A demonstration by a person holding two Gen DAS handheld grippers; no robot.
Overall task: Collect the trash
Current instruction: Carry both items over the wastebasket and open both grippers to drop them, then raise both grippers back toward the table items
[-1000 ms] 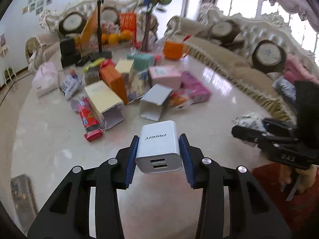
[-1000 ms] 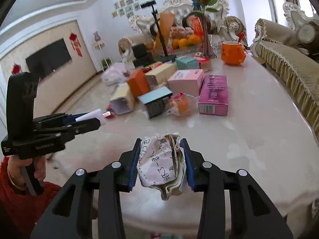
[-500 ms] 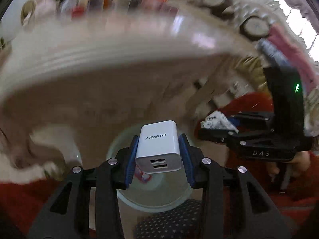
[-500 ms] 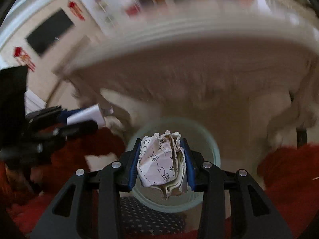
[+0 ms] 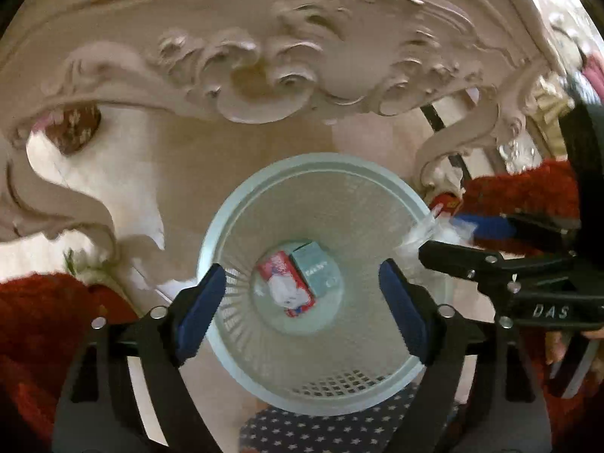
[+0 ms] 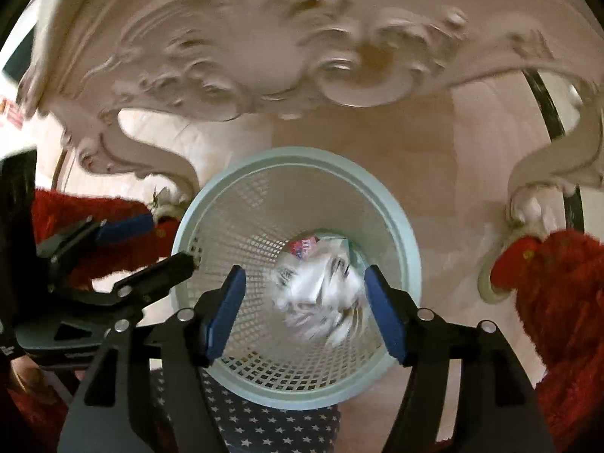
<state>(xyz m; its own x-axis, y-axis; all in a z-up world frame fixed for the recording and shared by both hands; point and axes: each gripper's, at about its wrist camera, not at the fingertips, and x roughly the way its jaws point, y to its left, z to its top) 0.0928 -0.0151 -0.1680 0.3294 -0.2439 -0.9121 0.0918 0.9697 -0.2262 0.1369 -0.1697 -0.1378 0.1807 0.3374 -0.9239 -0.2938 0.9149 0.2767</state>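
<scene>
A pale green mesh waste basket (image 5: 377,196) (image 6: 302,154) stands on the floor under both grippers. My left gripper (image 5: 302,307) points down into it, jaws opening wide, with nothing between the blue pads. A red-and-white packet (image 5: 292,296) and a teal box (image 5: 315,270) lie at the bottom; a white blur lies over the packet. My right gripper (image 6: 305,311) hangs over the same basket with its jaws opening. The crumpled printed paper (image 6: 321,294) is a blur between its pads, not pressed by them. Each gripper shows at the edge of the other's view (image 5: 449,239) (image 6: 158,243).
The carved cream table apron (image 5: 256,75) and its curled legs (image 6: 528,196) stand just behind the basket. Red fuzzy sleeves (image 6: 558,283) flank it on both sides. A dark star-patterned fabric (image 5: 339,434) lies at its near side.
Both grippers dropped from above the tabletop to over the basket and tipped downward. Both jaws opened: the white charger left the left gripper, and the paper came loose in the right one.
</scene>
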